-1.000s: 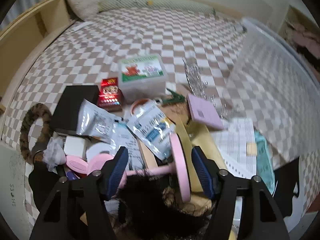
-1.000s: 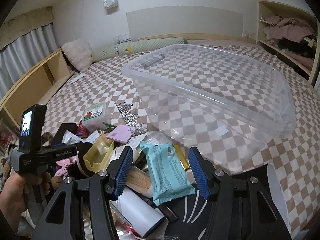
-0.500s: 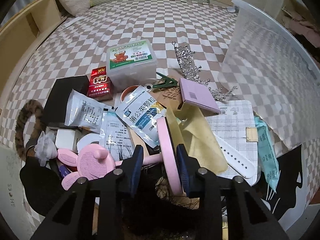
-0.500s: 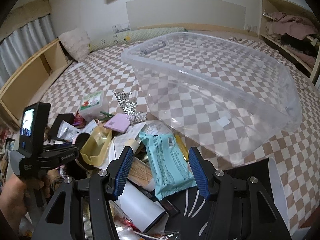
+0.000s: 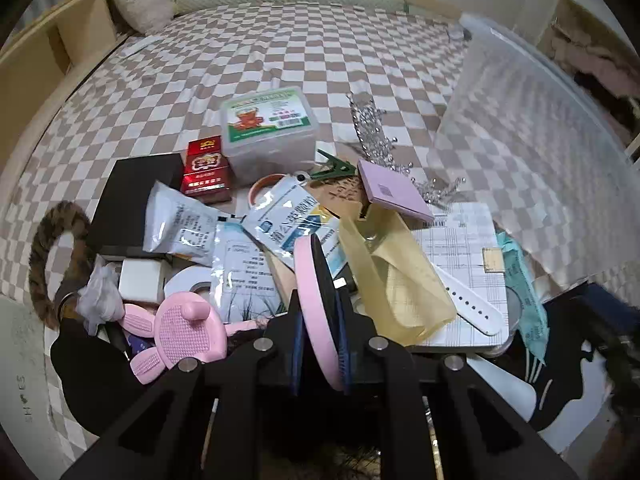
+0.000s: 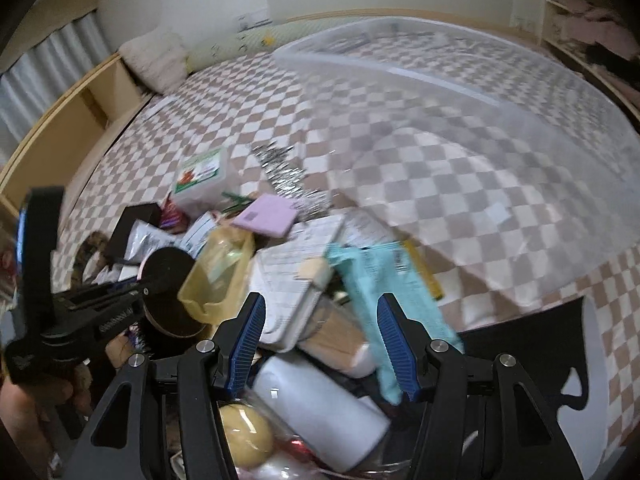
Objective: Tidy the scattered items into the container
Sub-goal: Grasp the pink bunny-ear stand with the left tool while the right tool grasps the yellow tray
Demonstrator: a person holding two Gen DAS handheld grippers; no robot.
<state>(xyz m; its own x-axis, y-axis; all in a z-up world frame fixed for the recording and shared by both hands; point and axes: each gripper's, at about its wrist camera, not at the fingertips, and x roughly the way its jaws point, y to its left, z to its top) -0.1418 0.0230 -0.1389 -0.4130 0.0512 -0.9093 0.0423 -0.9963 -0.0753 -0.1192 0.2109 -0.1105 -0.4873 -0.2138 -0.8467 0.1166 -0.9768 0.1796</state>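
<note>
While the left gripper (image 5: 320,344) is closing its jaws on the pink disc (image 5: 316,300) standing on edge between them, a thin-rim hold could let it pivot free. Just beyond the fingers, the yellow bag (image 5: 396,280) might snag. The right gripper (image 6: 318,344) hovers open over clutter; farther off, the clear container (image 6: 480,128) sits empty.

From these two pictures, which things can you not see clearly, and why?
- Left wrist view: the lower part of the pink round item is hidden behind the left gripper, whose jaws are closing on it.
- Left wrist view: print on the white sachets is too small to read.
- Right wrist view: the clear container and teal packet are blurred.
- Right wrist view: the white bottle between the right gripper fingers is cut off below.
</note>
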